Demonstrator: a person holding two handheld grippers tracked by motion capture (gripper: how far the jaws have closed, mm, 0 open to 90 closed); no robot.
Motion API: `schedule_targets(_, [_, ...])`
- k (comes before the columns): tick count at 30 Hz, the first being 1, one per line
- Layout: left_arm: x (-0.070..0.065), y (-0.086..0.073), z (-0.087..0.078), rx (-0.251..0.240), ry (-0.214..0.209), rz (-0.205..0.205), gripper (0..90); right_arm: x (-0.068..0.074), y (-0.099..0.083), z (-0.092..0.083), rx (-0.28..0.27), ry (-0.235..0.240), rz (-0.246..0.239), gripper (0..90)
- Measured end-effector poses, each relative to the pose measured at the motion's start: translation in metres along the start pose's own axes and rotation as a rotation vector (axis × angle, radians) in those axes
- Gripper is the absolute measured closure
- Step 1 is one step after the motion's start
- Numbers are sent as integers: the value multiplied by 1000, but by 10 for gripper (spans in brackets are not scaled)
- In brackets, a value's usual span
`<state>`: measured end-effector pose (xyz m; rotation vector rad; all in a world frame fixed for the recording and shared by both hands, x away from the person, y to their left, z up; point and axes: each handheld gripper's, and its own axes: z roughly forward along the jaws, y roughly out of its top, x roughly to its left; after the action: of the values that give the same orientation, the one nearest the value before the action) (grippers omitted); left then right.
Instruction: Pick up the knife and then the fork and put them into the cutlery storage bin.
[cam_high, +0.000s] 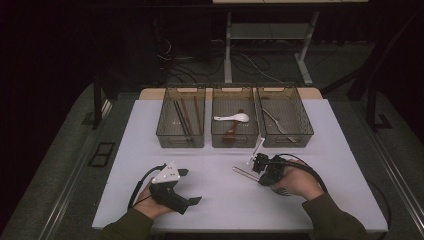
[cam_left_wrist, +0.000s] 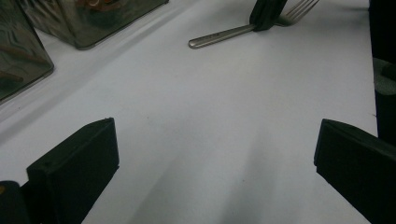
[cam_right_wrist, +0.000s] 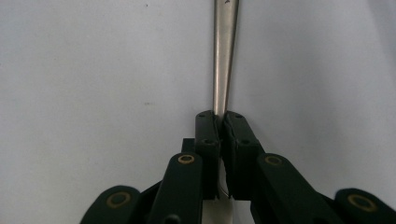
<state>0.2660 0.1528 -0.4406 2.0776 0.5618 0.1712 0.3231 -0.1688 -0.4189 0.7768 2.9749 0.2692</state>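
1. The fork (cam_left_wrist: 243, 31) lies on the white table (cam_high: 220, 195), in front of the three bins and near the person's right side; in the left gripper view its handle points toward the bins and its tines point away.
2. The right gripper (cam_right_wrist: 220, 122) has its jaws clamped on the fork's handle; in the right gripper view the two black pads press the metal shaft from either side, and the handle runs straight up out of them over the white surface.
3. In the high view the right gripper (cam_high: 257, 165) sits low over the table, held by the right hand (cam_high: 295, 182), with the fork (cam_high: 244, 173) at its tip.
4. The left gripper (cam_high: 192, 186) rests near the table's front edge in the left hand (cam_high: 152, 202), well apart from the fork. Its jaws stand wide apart with nothing between them, only bare table in the gap in the left gripper view.
5. Three translucent bins stand side by side at the far edge of the table. The left bin (cam_high: 167, 135) holds chopsticks (cam_high: 182, 117), the middle bin (cam_high: 235, 142) holds a white spoon (cam_high: 232, 118) over a reddish utensil I cannot identify, and the right bin (cam_high: 306, 127) holds a metal utensil (cam_high: 277, 122).
6. The fork is in none of the bins.
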Motion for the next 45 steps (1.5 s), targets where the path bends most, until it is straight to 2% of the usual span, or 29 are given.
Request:
schedule_targets(2, [0, 0, 0, -3, 0, -2, 0, -1, -1, 0, -14, 2, -6, 849])
schedule_targets(5, [0, 0, 0, -3, 0, -2, 0, -3, -5, -1, -36, 26, 16, 849])
schedule_targets(6, [0, 0, 0, -3, 0, -2, 0, -5, -7, -2, -36, 21, 7, 849])
schedule_targets(7, [0, 0, 0, -3, 0, -3, 0, -5, -8, -3, -44, 28, 22, 849])
schedule_targets(8, [0, 0, 0, -4, -1, -4, 0, -7, -9, -3, -47, 12, 14, 849])
schedule_targets(9, [0, 0, 0, -4, -1, -4, 0, -8, -11, -4, -53, 25, 23, 849])
schedule_targets(10, [0, 0, 0, -4, 0, -4, 0, -9, -12, -5, -64, 35, 34, 848])
schedule_targets(11, [0, 0, 0, -4, 0, -4, 0, -11, -13, -6, -76, 22, 33, 848])
schedule_targets(15, [0, 0, 0, -5, 0, -3, 0, -15, -19, -10, -119, 20, 51, 848])
schedule_targets(18, [0, 0, 0, -5, 0, -2, 0, -17, -23, -14, -155, 26, 80, 848])
schedule_targets(22, [0, 0, -1, -5, 0, -2, 0, -24, -30, -16, -201, 7, 99, 848])
schedule_targets(24, [0, 0, -1, -6, 0, -2, 0, -27, -33, -17, -240, 6, 94, 847])
schedule_targets(26, [0, 0, 0, -7, 2, -2, 0, -29, -35, -19, -276, 27, 132, 848])
schedule_targets(28, [0, 0, -1, -6, 1, -1, 0, -32, -37, -20, -294, 10, 143, 848])
schedule_targets(32, [1, 0, -1, -7, 2, -1, 0, -37, -41, -25, -340, 5, 167, 847])
schedule_targets(36, [2, 0, -1, -6, 1, -5, 0, -45, -48, -31, -415, 7, 211, 847])
schedule_targets(45, [6, -2, -4, -19, 7, -21, 0, -59, -63, -43, -529, -26, 292, 847])
